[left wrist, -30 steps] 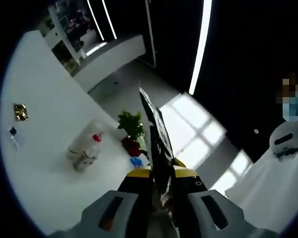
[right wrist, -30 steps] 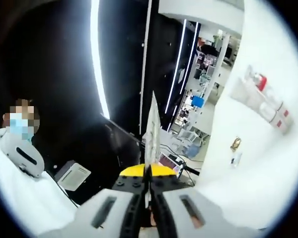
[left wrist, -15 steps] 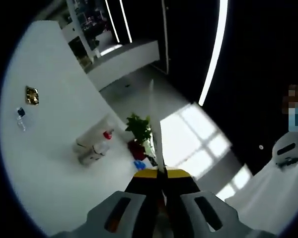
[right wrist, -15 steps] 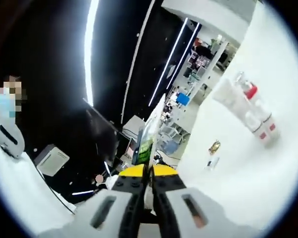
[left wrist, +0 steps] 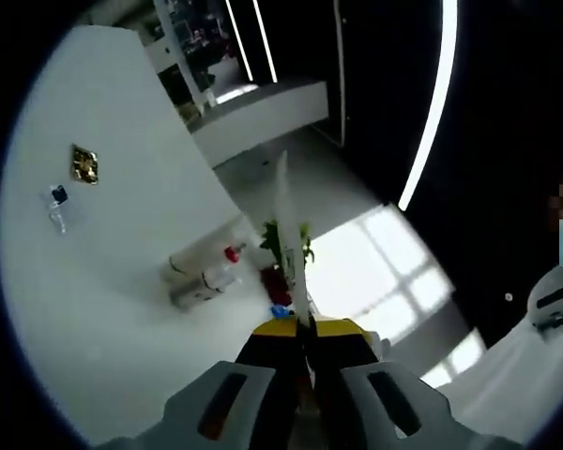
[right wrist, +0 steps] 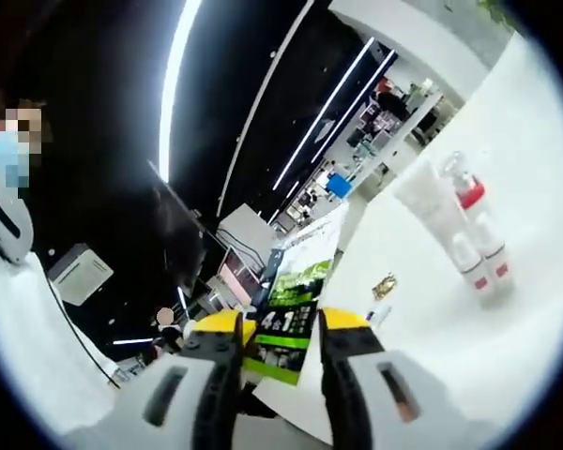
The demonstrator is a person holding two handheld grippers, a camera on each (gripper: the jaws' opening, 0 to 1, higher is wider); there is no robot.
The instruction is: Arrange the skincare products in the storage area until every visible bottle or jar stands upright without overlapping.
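Observation:
A cluster of skincare products (left wrist: 202,277) lies on the white table (left wrist: 94,309): pale tubes and a bottle with a red cap (left wrist: 231,253). In the right gripper view the same cluster (right wrist: 455,230) shows a white tube, a red-capped bottle (right wrist: 469,197) and small bottles with red bands. A small gold item (left wrist: 84,164) and a tiny bottle (left wrist: 56,202) lie apart from it. My left gripper (left wrist: 300,328) is shut on a thin white card (left wrist: 286,225) seen edge-on. The jaws of my right gripper (right wrist: 281,323) stand apart, with a green and black printed card (right wrist: 286,328) between them.
A potted green plant (left wrist: 286,248) in a red pot stands past the table's edge, with a blue item (left wrist: 280,309) beside it. Shelving and ceiling light strips lie beyond. A person in white (right wrist: 19,309) stands to one side.
My right gripper's jaws have opened and the card between them now shows its printed face. Both views have swung, bringing the product cluster nearer the middle. The left gripper stays shut.

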